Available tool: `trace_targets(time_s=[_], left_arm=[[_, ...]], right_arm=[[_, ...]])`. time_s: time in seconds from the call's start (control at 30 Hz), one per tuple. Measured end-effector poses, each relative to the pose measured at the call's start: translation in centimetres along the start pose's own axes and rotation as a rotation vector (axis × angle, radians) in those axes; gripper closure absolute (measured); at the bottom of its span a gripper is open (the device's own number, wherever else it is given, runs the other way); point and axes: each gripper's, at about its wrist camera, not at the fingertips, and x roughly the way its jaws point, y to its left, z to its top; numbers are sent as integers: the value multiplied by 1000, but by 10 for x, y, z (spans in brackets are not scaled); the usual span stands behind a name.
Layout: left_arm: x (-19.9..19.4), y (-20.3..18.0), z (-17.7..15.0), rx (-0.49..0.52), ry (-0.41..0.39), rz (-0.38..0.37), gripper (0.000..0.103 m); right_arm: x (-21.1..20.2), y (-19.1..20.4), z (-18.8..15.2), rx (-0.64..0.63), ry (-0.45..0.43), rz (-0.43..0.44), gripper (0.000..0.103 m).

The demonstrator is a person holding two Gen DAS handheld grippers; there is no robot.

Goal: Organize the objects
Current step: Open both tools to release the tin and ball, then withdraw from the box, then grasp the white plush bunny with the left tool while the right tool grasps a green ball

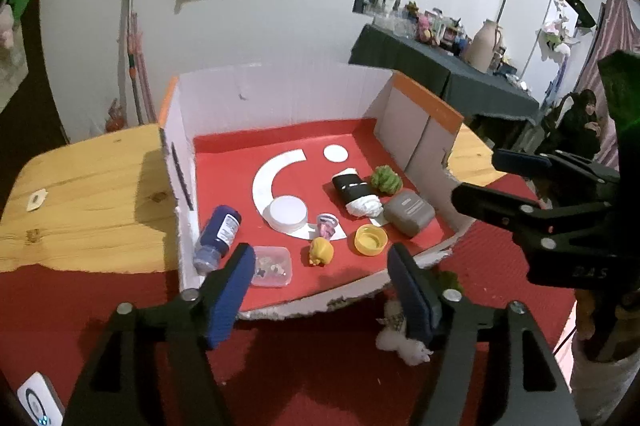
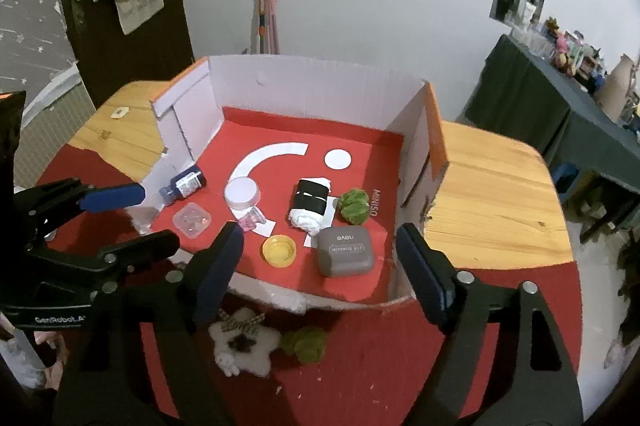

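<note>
Both wide apart and empty, left gripper (image 1: 322, 282) and right gripper (image 2: 320, 266).

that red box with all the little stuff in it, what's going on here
A person is sorting small objects into the red-floored cardboard box with two handheld grippers. Both the left gripper and right gripper are open and empty, hovering at the box's near edge. Inside lie a blue bottle, a yellow cap and a grey case. A white plush and a green pompom still lie outside.
</note>
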Motion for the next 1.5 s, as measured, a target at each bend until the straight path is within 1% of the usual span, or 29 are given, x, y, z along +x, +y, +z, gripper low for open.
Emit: trace_targets(time_s=[0.07,0.2,0.4,0.67,0.87,1.2,1.33,1.4,1.5], left_arm=[[-9,-2,-5,-4,-23,1,27],[-21,-7,-17,-19,-54,6,19],[-28,-14,-41,-44,-68,2,16],[-15,-14,-75,-93,-36,27,14],[-2,-15,-92,-114,3,28,14],[8,-18,-93,-110,29,25,14],[13,-22,-92,-95,48,15,14],[17,-24,-91,-81,63,5,12],[22,-29,-89,-61,75,-1,12]], right_arm=[[-9,0,-5,4,-22,10,21],[-21,-1,-17,10,-45,14,19],[-27,-3,-42,12,-59,20,17],[-13,-5,-78,32,-33,35,17],[1,-14,-95,63,0,50,17],[11,-22,-98,73,24,52,17],[14,-26,-96,74,31,59,17],[16,-28,-96,73,36,65,17],[21,-32,-94,70,51,72,17]])
